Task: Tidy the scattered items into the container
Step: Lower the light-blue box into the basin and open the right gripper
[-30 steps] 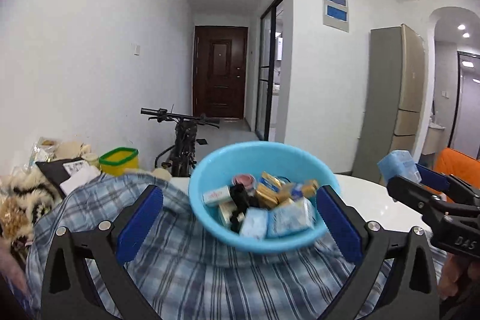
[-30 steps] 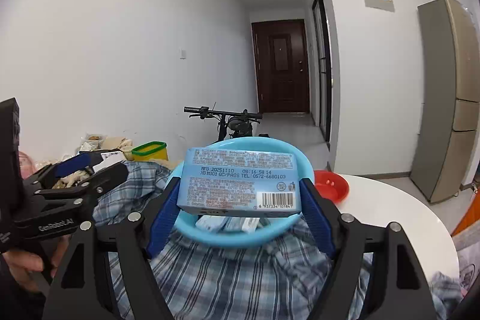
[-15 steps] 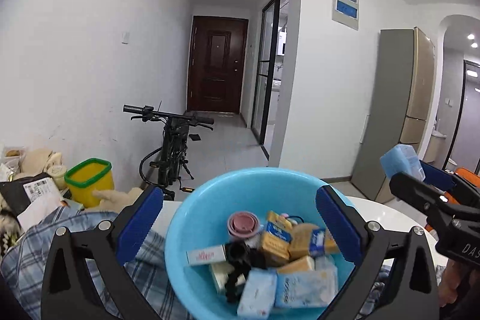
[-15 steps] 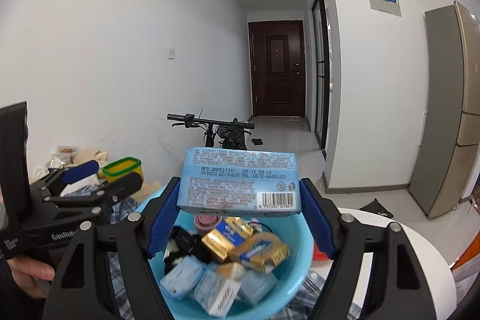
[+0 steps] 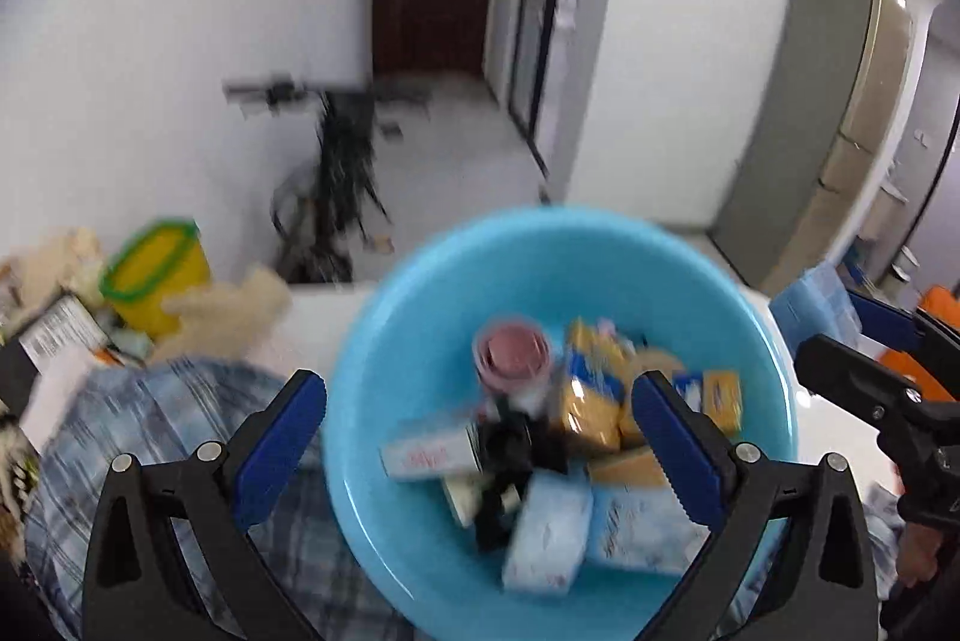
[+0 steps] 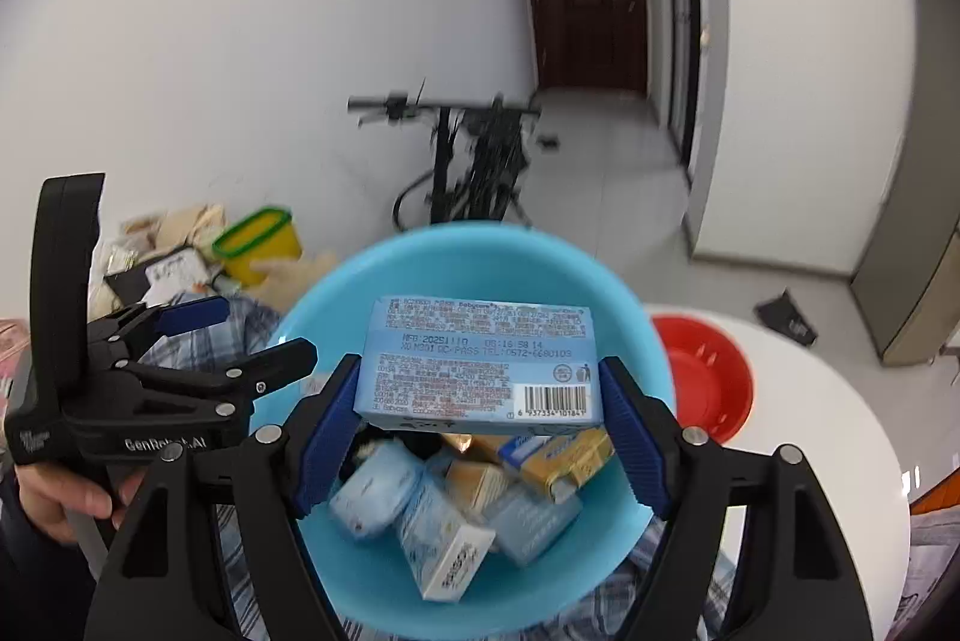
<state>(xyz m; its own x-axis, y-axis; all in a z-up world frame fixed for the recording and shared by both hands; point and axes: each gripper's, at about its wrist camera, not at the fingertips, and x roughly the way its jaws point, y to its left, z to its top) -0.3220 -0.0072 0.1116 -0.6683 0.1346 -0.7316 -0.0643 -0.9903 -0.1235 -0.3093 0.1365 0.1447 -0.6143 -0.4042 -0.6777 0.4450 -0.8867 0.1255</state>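
A light blue bowl [image 5: 420, 317] [image 6: 336, 305] holds several small packets and boxes. My right gripper [image 6: 480, 401] is shut on a light blue wipes pack [image 6: 480, 365] and holds it above the bowl's middle; the pack also shows at the right of the left wrist view [image 5: 810, 305]. My left gripper [image 5: 480, 437] is open and empty, its fingers [image 5: 276, 437] straddling the bowl's near side; it also shows in the right wrist view [image 6: 240, 335], left of the bowl.
The bowl rests on a blue plaid cloth [image 5: 156, 437] on a white round table [image 6: 840, 461]. A red dish [image 6: 708, 383] lies right of the bowl. A yellow tub with a green rim [image 5: 156, 269] and clutter sit at the left. A bicycle [image 6: 474, 149] stands behind.
Both grippers have risen and tilted down over the bowl, so its contents now show from above. The wipes pack stays clamped in my right gripper.
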